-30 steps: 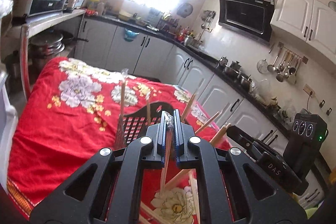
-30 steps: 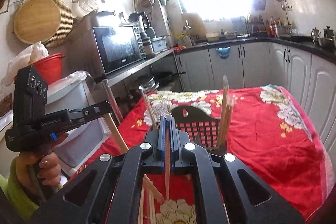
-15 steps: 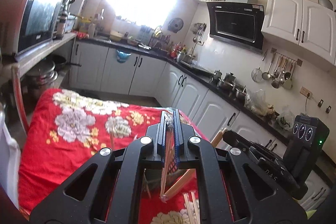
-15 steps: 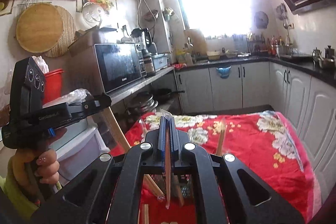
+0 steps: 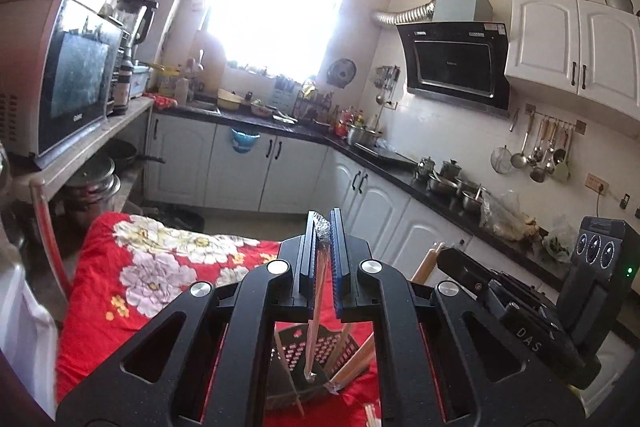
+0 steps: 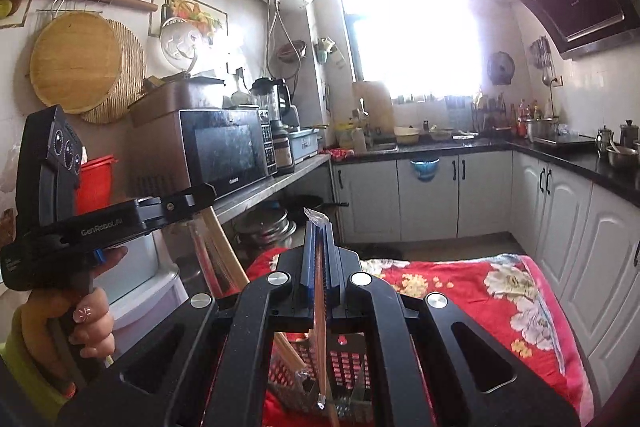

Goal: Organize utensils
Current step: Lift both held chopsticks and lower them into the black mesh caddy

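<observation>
My left gripper (image 5: pixel 323 223) is shut on a pair of plastic-wrapped chopsticks (image 5: pixel 316 327) that hangs down between its fingers. The lower end hovers over a black perforated basket (image 5: pixel 296 347) holding several chopsticks. My right gripper (image 6: pixel 318 231) is shut on another wrapped pair of chopsticks (image 6: pixel 320 327), hanging above the same basket (image 6: pixel 348 359). Each view shows the other gripper at its side: the right gripper (image 5: pixel 444 255) with its sticks, and the left gripper (image 6: pixel 208 193), held by a hand (image 6: pixel 88 323). Both are raised well above the red floral tablecloth (image 5: pixel 160 267).
Loose chopsticks (image 5: pixel 372 415) lie on the cloth near the basket. A shelf with a microwave (image 6: pixel 228 151) and a white bin (image 6: pixel 148 287) stand on the left. White cabinets (image 6: pixel 568 227) and a dark counter run along the right and back.
Both grippers have risen with their wrapped chopsticks. The basket and table have slid down in both views, and the sticks' lower ends now hang above the basket.
</observation>
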Motion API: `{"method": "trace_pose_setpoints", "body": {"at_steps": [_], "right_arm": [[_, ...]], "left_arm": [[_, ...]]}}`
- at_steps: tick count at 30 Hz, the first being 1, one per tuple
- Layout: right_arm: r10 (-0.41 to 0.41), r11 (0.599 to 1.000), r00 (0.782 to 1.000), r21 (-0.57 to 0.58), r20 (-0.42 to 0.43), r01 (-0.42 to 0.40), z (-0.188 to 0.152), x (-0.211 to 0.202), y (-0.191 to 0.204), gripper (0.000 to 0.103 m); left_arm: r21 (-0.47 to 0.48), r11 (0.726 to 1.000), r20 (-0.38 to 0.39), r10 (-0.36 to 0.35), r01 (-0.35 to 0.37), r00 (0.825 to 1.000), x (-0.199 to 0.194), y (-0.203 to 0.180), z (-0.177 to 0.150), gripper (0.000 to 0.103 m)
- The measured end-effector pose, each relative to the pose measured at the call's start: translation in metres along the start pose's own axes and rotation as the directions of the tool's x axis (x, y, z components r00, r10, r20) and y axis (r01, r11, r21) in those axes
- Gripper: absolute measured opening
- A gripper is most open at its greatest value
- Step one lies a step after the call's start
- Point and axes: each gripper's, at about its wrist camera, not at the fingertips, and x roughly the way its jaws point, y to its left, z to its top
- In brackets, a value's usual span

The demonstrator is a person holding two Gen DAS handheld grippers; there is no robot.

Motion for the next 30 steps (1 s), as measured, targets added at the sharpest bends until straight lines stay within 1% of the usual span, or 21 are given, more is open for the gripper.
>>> {"method": "trace_pose_setpoints", "body": {"at_steps": [3, 12, 20, 30], "right_arm": [[-0.005, 1.0, 1.0, 0.001, 0.005, 0.005, 0.005, 0.006, -0.001, 0.003], [-0.02, 1.0, 1.0, 0.002, 0.004, 0.02, 0.009, 0.028, -0.008, 0.003], [-0.024, 0.999, 1.0, 0.033, -0.02, 0.025, -0.006, 0.051, -0.02, 0.003], [-0.025, 1.0, 0.999, 0.018, -0.043, 0.026, -0.03, 0.07, -0.019, 0.003]], "left_arm": [[0.001, 1.0, 0.012, 0.019, -0.019, 1.0, 0.003, 0.002, 0.001, 0.003], [-0.008, 0.998, -0.005, 0.058, -0.059, 0.998, 0.017, 0.017, -0.01, 0.003], [-0.03, 0.996, -0.045, 0.078, -0.079, 0.996, 0.031, 0.033, -0.029, 0.003], [-0.02, 0.996, -0.085, 0.088, -0.09, 0.992, 0.045, 0.039, -0.064, 0.003]]}}
